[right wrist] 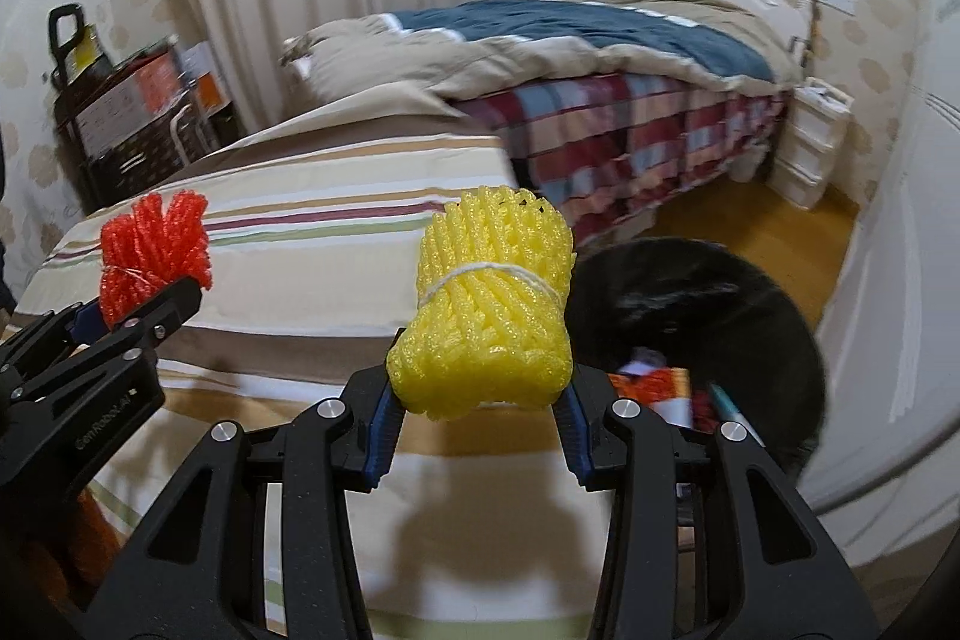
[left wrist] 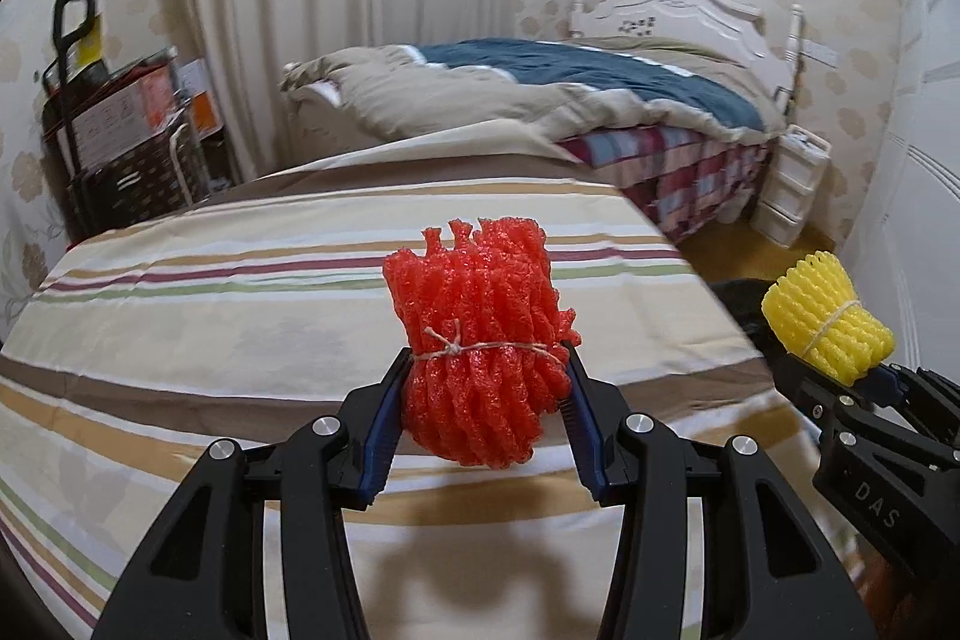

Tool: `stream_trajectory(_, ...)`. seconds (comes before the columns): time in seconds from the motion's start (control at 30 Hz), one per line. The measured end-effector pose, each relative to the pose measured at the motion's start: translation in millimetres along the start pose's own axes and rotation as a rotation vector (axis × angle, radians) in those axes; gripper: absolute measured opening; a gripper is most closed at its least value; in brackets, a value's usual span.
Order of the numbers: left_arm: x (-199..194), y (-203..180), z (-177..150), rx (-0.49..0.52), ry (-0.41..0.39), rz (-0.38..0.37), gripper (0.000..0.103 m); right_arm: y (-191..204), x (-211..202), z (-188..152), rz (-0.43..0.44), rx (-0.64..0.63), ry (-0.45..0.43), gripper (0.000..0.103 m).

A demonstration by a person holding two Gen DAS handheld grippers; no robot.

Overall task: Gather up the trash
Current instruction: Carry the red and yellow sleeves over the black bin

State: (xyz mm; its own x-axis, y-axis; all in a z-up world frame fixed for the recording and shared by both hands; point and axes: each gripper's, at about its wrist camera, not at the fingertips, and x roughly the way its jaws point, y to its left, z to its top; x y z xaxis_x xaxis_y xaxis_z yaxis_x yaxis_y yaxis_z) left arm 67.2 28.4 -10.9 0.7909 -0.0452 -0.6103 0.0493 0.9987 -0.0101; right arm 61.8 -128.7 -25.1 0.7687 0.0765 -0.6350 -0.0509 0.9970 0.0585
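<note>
My left gripper [left wrist: 485, 388] is shut on a red foam net bundle [left wrist: 480, 340] tied with string, held above the striped tablecloth [left wrist: 240, 316]. The red bundle also shows in the right wrist view [right wrist: 156, 250] at the left. My right gripper [right wrist: 480, 388] is shut on a yellow foam net bundle [right wrist: 486, 316] tied with string; it also shows at the right edge of the left wrist view [left wrist: 825, 319]. A black trash bag [right wrist: 708, 316] stands open on the floor to the right of the table, with paper scraps inside.
A bed [left wrist: 570, 100] with a beige and blue quilt and plaid skirt stands behind the table. A white drawer unit [right wrist: 816, 142] sits by the bed. A cart with boxes [left wrist: 120, 130] stands at the back left. A white door [right wrist: 900, 280] is at the right.
</note>
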Motion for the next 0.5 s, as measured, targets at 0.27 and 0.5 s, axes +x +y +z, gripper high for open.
stream_trajectory(0.27,2,-60,2,0.085,-0.029,-0.06,0.048,-57,-10,-4,-0.102,0.058,-0.046,0.043)
stream_trajectory(0.5,15,-106,8,0.154,-0.037,-0.103,0.048,-96,-5,-3,-0.136,0.115,-0.052,0.043)
